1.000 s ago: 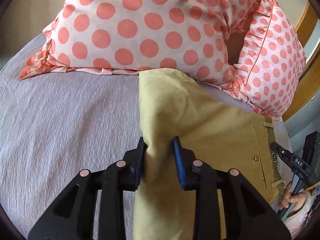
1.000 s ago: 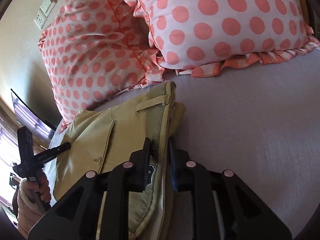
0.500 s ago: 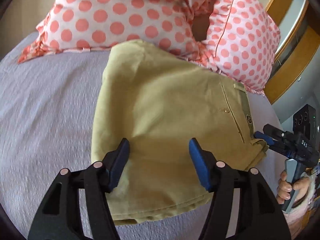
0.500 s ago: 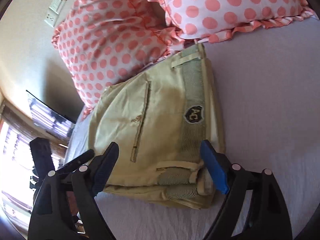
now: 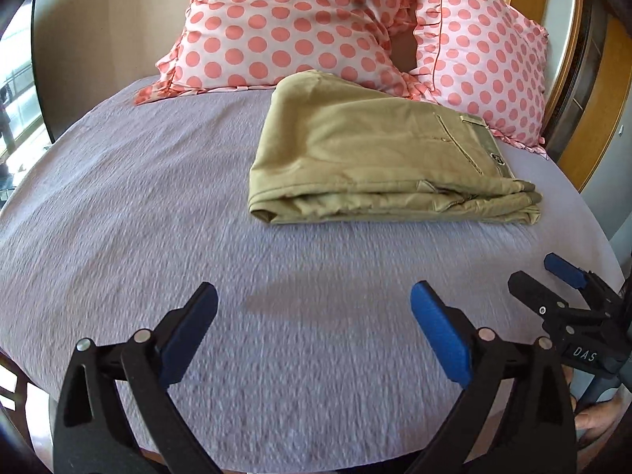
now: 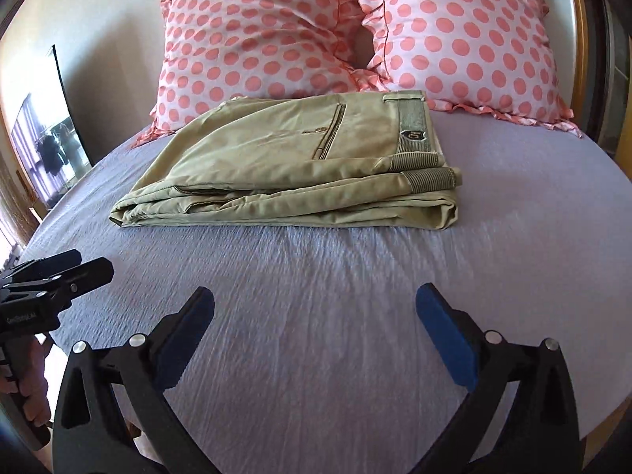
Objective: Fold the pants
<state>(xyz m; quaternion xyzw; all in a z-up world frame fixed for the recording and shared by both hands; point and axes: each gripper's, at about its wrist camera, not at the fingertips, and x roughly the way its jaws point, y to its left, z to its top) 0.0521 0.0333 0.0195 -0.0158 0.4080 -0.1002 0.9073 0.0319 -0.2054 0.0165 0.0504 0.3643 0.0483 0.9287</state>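
Observation:
The khaki pants point(image 5: 379, 162) lie folded in a flat stack on the lilac bedsheet, near the pillows; in the right wrist view the pants point(image 6: 292, 162) show a back pocket and a ribbed waistband with a badge. My left gripper point(image 5: 314, 296) is open and empty, well back from the pants over bare sheet. My right gripper point(image 6: 316, 300) is open and empty too, also back from the stack. Each gripper shows at the edge of the other's view: the right one point(image 5: 568, 276) and the left one point(image 6: 59, 268).
Two pink pillows with coral dots point(image 5: 292, 27) point(image 6: 466, 35) stand behind the pants against the wall. The lilac bed point(image 5: 118, 197) reaches to the near edge under the grippers. A wooden frame point(image 5: 592, 91) is at the right, a dark screen point(image 6: 51, 134) at the left.
Both grippers let go of the pants, opened wide and pulled back toward the near bed edge. The pants now lie folded and free on the sheet.

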